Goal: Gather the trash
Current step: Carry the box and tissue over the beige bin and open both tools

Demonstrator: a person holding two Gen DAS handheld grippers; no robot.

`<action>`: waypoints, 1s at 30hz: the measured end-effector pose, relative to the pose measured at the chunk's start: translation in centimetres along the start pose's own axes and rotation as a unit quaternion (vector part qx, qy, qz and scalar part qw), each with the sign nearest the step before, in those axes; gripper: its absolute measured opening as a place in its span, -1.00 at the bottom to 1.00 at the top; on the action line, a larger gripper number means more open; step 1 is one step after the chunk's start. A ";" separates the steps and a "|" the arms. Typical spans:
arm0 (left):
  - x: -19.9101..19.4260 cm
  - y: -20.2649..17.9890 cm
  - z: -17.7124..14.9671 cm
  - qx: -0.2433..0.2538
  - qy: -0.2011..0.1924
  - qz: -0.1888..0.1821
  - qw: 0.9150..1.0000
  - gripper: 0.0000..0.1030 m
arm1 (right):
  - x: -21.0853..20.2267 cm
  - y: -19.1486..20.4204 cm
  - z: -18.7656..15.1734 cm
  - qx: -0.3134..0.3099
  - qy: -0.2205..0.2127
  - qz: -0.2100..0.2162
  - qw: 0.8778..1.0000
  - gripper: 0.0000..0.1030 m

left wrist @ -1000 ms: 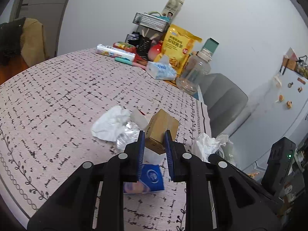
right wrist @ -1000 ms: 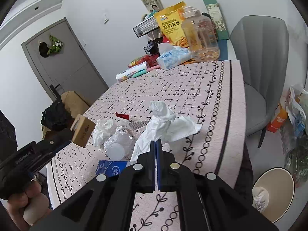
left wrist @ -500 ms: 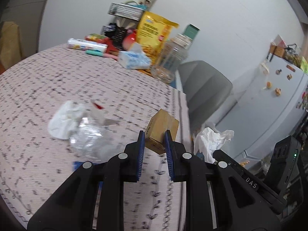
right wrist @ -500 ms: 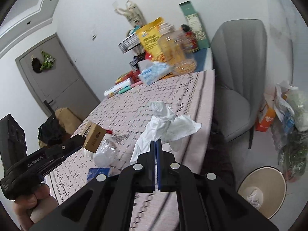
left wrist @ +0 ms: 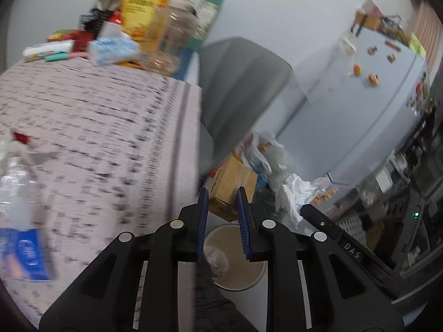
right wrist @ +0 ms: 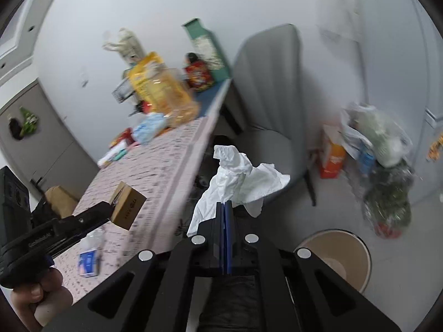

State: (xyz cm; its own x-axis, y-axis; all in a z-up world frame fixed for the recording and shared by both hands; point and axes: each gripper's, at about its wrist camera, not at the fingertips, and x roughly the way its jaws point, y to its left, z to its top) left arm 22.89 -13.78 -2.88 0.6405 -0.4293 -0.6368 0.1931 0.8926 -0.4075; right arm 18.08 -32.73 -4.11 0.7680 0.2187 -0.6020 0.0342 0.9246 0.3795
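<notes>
Two loads are travelling off the patterned table point(left wrist: 116, 127) toward the round tan bin point(right wrist: 336, 257): left gripper point(left wrist: 221, 207) clamping a small brown cardboard box point(left wrist: 232, 182), right gripper point(right wrist: 224, 215) pinching crumpled white tissue point(right wrist: 241, 177), both needing release above it.

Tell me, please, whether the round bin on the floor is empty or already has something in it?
Not empty. The left wrist view looks into the bin and shows a crumpled pale wad lying on its bottom; most of the inside is bare.
</notes>
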 end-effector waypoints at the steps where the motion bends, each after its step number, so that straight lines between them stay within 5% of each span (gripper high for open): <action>1: 0.7 -0.5 0.0 0.003 0.006 -0.002 1.000 -0.60 | 0.0 -0.8 0.0 0.005 0.001 -0.005 1.000 -0.96; 15: 12.1 -6.7 -2.4 0.026 0.114 -0.017 0.993 -0.60 | 2.6 -13.0 -2.4 0.095 0.044 -0.052 0.993 -0.87; 16: 12.9 -7.0 -2.6 0.026 0.121 -0.016 0.992 -0.60 | 2.9 -13.8 -2.6 0.105 0.048 -0.051 0.992 -0.69; 17: 13.6 -7.3 -2.8 0.027 0.127 -0.015 0.991 -0.60 | 3.0 -14.5 -2.8 0.113 0.051 -0.052 0.991 -0.08; 18: 14.1 -7.5 -2.9 0.028 0.130 -0.014 0.991 -0.60 | 2.8 -15.5 -3.0 0.128 0.045 -0.059 0.989 0.10; 27: 18.8 -9.7 -5.2 0.029 0.185 -0.022 0.982 -0.56 | -0.3 -19.8 -3.2 0.162 0.021 -0.103 0.981 0.15; 28: 19.0 -9.5 -5.3 0.025 0.190 -0.027 0.981 -0.48 | -0.6 -20.2 -3.2 0.164 0.019 -0.104 0.981 0.15; 30: 19.0 -9.5 -5.5 0.018 0.194 -0.034 0.980 0.34 | -1.2 -20.5 -3.1 0.163 0.015 -0.107 0.981 0.15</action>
State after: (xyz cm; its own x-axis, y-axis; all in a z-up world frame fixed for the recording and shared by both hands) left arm 29.15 -31.15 -14.76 0.2958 -0.5027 -0.8123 0.2569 0.8609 -0.4392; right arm 14.47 -50.95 -13.40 0.7017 0.0439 -0.7111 0.3996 0.8021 0.4439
